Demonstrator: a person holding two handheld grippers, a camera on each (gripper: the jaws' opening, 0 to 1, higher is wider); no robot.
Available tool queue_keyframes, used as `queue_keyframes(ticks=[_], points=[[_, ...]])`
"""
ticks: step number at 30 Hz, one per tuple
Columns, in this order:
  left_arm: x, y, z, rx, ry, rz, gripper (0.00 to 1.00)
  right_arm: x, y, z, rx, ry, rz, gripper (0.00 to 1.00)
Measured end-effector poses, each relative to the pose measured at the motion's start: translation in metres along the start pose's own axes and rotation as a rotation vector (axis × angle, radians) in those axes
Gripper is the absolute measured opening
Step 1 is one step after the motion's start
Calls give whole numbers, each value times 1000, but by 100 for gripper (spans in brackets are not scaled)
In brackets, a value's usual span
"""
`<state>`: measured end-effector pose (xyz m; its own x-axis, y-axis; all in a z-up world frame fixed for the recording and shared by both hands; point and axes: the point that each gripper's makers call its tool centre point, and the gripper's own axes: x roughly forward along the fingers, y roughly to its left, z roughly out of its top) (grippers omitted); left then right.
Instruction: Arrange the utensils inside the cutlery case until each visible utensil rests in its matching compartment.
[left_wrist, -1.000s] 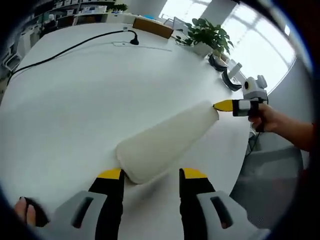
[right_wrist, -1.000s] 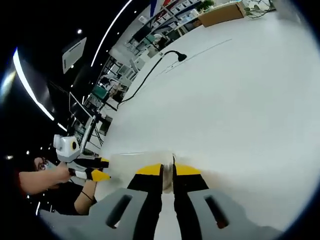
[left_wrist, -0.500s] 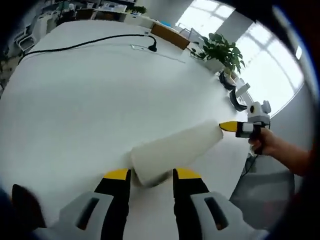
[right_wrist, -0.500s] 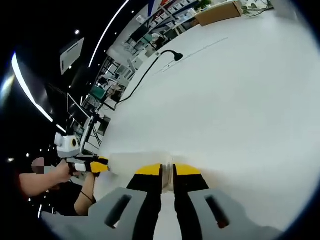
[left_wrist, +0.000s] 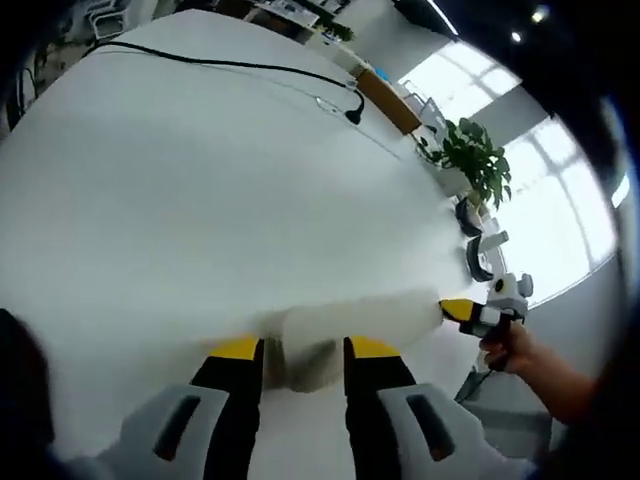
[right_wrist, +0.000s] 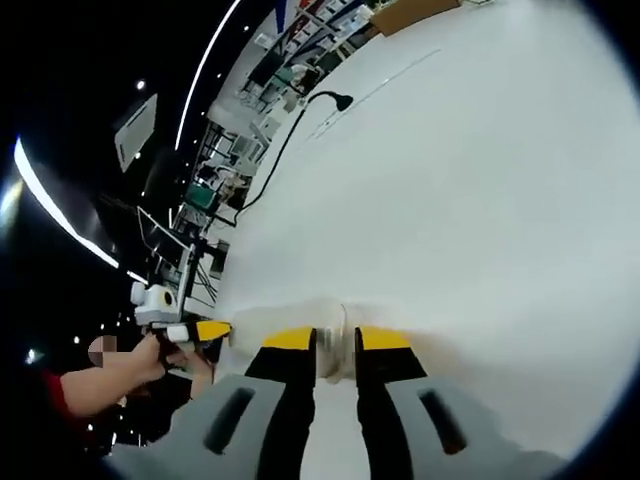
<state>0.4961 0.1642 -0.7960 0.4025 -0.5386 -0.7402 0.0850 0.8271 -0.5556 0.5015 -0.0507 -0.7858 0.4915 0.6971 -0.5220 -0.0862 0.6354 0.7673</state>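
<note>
While it lies on the white table (left_wrist: 180, 180), the cutlery case (left_wrist: 350, 322) reads as a long, closed, off-white shell, smooth, rounded and unmarked. The left gripper (left_wrist: 303, 350) clamps one end between narrowed jaws. The right gripper (right_wrist: 336, 340) pinches the opposite end, jaws nearly together.

Office: shelving (right_wrist: 250, 95), potted plant (left_wrist: 478, 165), windows (left_wrist: 540, 215).

Cutlery case (left_wrist: 350, 325) blurred, near end hidden between left gripper (left_wrist: 303, 350) tips.
</note>
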Motion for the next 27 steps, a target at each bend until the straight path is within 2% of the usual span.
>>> queue_keyframes(ticks=[1,5,7,12,14,17,21,26,27], points=[[0,0,0,-5,-1,0,29,0,0,0,48,-2,10,10],[2,-1,-1,-3,-1,4,28,-3,-3,-2,42,-4,25,9],[2,-2,-1,13,1,13,28,-3,-1,-1,3,-13,33,7],[2,-3,-2,38,-18,29,28,-3,-1,-2,-25,-3,30,4],[2,-4,-4,48,-38,34,29,-3,-1,-2,2,-2,28,4],[4,-3,-4,17,-57,25,30,-3,-3,-2,12,-19,40,2],[4,-3,-4,18,-80,31,29,-3,-3,-2,59,-52,45,1],[3,-2,-3,9,-90,44,30,-1,-1,1,13,-35,23,2],[3,-2,-3,-13,-89,45,30,-1,-2,0,64,-15,17,4]])
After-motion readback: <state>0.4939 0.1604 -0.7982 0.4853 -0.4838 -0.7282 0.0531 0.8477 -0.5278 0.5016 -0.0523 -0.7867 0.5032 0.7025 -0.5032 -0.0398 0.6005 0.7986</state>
